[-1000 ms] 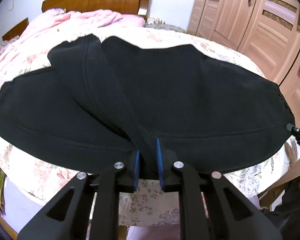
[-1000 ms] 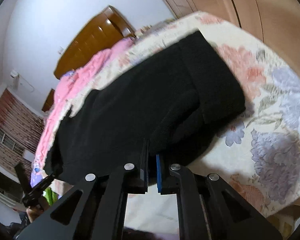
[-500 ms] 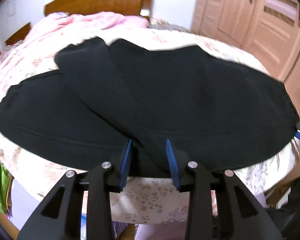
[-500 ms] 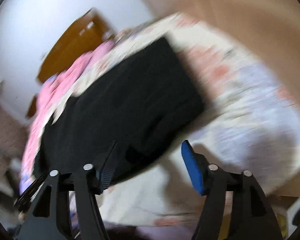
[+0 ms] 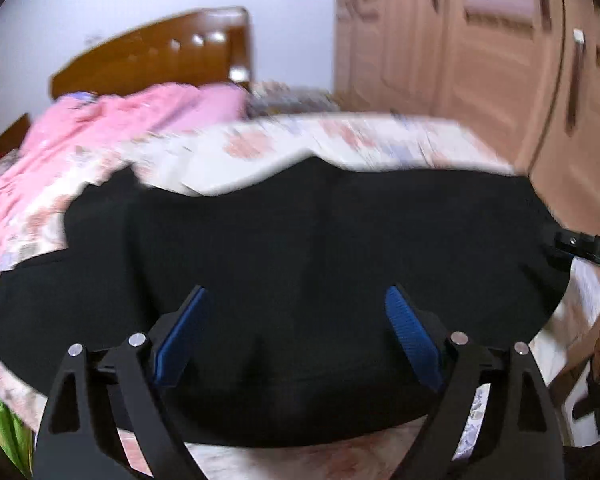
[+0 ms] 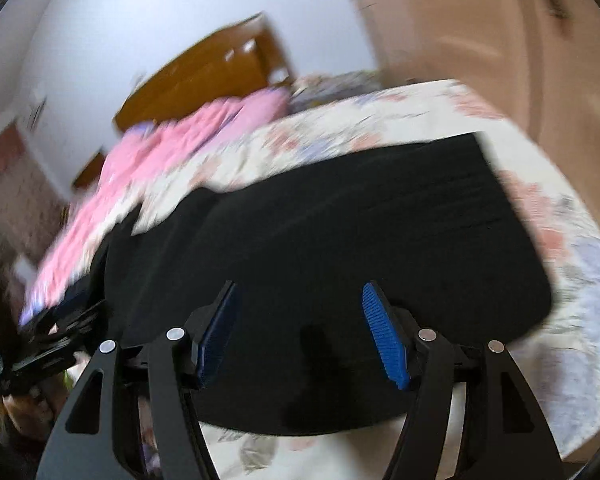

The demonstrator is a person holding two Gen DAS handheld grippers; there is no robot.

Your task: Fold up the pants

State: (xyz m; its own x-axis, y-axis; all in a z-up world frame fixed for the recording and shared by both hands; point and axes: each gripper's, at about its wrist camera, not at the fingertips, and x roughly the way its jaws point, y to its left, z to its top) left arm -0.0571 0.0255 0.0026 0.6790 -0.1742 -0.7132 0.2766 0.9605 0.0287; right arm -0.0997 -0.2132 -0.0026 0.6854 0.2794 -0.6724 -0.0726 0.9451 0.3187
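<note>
Left wrist view: both tongs, left tongs [image 5: 296, 336] and right tongs [image 6: 300, 332], are opening, releasing pants [image 5: 300, 240] lying ahead; regrasping an edge is following.

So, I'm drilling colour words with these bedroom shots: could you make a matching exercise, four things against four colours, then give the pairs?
Things:
1. pants
2. blanket
3. headboard
4. pads

Colours:
a. brown
b. blue
c. black
d. pink

Pairs: 1-c, 2-d, 3-a, 4-b
</note>
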